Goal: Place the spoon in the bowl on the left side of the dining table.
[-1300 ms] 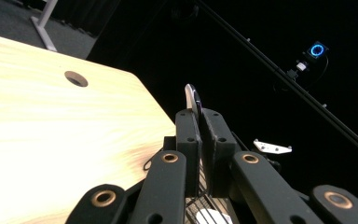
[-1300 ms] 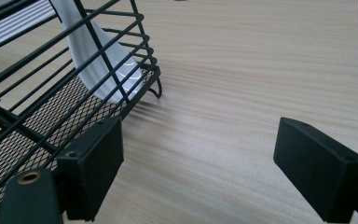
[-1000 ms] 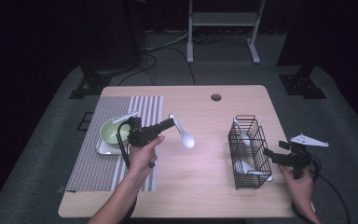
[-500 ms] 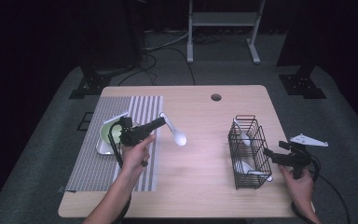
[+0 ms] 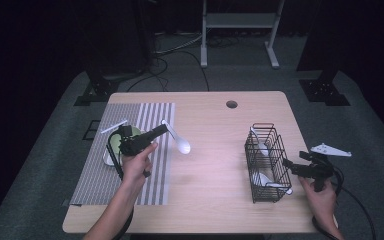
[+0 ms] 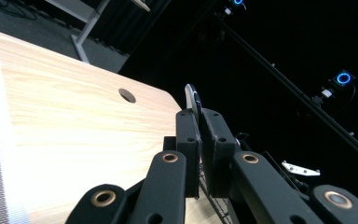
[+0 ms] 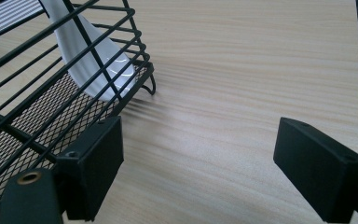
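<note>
On the wooden table (image 5: pixel 215 150) a black wire basket (image 5: pixel 267 162) stands by the right gripper (image 5: pixel 289 165), its jaws wide apart, while the left gripper (image 5: pixel 163 131) clamps a white spoon (image 5: pixel 179 142) above the striped mat's (image 5: pixel 145 150) edge

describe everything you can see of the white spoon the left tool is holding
The white spoon looks like glossy ceramic, soup-spoon shaped, with an oval bowl and a short handle. The left tool is shut on its handle end, so it hangs in the air over the wooden table, just past the edge of the striped placemat, bowl end slanting down and away from the hand. In the left gripper view, its thin edge pokes up between the closed jaws. Nothing else touches it.
</note>
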Demonstrator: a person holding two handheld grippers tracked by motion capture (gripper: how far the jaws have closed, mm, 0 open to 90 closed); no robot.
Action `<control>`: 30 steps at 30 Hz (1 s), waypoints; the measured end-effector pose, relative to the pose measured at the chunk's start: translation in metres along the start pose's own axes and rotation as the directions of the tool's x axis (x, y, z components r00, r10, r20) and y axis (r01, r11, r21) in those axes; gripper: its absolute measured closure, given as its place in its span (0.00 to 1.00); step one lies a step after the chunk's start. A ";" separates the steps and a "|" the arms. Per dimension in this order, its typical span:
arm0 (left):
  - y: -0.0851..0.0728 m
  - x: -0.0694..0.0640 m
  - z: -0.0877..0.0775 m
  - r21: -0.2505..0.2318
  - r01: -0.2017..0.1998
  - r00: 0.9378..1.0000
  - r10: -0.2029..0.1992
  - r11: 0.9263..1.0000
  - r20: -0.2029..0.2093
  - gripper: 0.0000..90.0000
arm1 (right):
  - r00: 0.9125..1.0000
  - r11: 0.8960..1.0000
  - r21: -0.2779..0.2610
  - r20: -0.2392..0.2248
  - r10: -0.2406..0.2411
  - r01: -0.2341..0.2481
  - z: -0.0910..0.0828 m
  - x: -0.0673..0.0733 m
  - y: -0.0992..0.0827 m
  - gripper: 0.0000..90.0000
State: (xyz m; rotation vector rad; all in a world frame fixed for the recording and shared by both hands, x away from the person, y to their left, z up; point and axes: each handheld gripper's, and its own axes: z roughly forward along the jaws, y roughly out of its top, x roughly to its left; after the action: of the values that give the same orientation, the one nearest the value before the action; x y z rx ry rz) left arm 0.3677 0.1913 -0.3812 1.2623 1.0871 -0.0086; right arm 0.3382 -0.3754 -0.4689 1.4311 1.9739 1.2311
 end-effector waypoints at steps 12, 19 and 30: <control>0.008 0.015 -0.014 -0.033 0.019 0.999 -0.020 0.999 -0.034 0.96 | 1.000 1.000 0.008 0.007 0.002 -0.002 0.001 0.000 0.000 0.16; 0.013 0.021 -0.022 -0.051 0.024 0.998 -0.026 0.998 -0.051 0.96 | 1.000 1.000 0.011 0.008 0.002 -0.002 0.001 0.001 0.000 0.16; 0.022 0.033 -0.039 -0.087 0.032 0.996 -0.039 0.996 -0.086 0.96 | 1.000 1.000 0.013 0.010 0.003 -0.003 0.001 0.001 0.000 0.16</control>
State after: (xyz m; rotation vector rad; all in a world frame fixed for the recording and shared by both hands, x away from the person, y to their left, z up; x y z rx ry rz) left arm 0.3722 0.2465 -0.3828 1.1758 1.1732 0.0659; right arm 0.3387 -0.3741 -0.4693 1.4443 1.9771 1.2124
